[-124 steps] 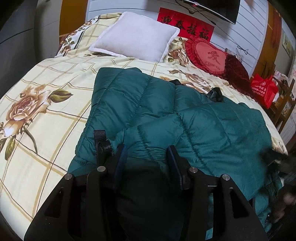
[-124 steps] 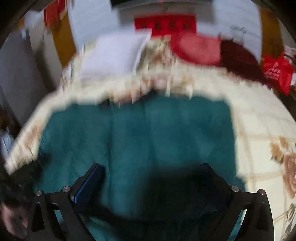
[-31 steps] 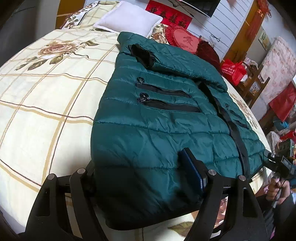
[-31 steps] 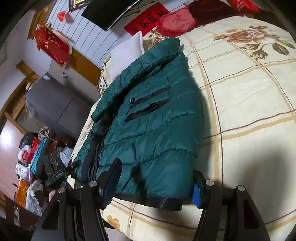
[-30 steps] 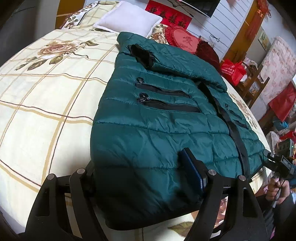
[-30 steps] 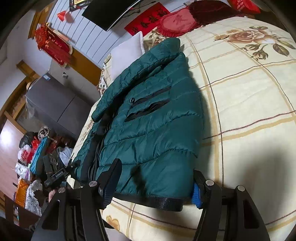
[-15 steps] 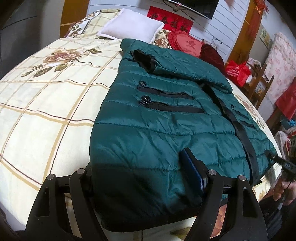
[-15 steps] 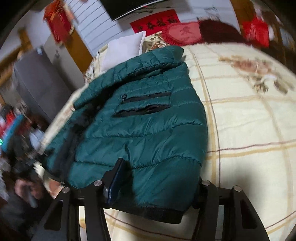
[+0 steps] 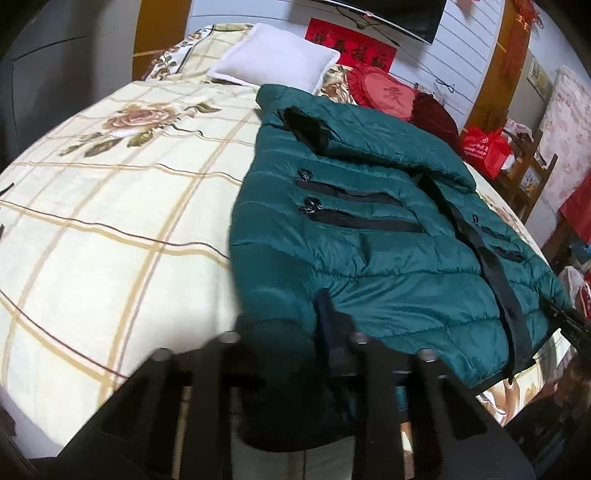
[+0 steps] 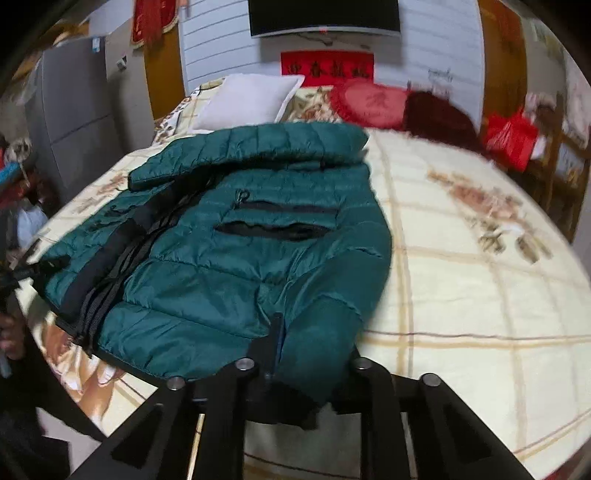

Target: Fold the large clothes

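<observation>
**Green jacket gripped at both hem corners on flowered bed**

A green jacket (image 9: 369,236) lies front-up across the bed (image 9: 110,221), its collar toward the head edge and its hem at the foot edge. A sleeve is folded over the chest, and 2 black zipped pockets show on each front panel. The left gripper (image 9: 286,332) is clenched on one hem corner, cloth bunched between its fingers (image 9: 325,314). The right gripper (image 10: 314,350) pinches the other hem corner, the padded fabric squeezed between its jaws. At the head edge of the bed sit a white pillow (image 10: 247,99), a red heart cushion (image 10: 369,101) just beside it and a dark red cushion (image 10: 439,118) farther along. A red banner (image 10: 327,68) hangs on the wall above, under a dark screen (image 10: 325,16). A red bag (image 10: 511,142) stands off the bed's far side.
</observation>
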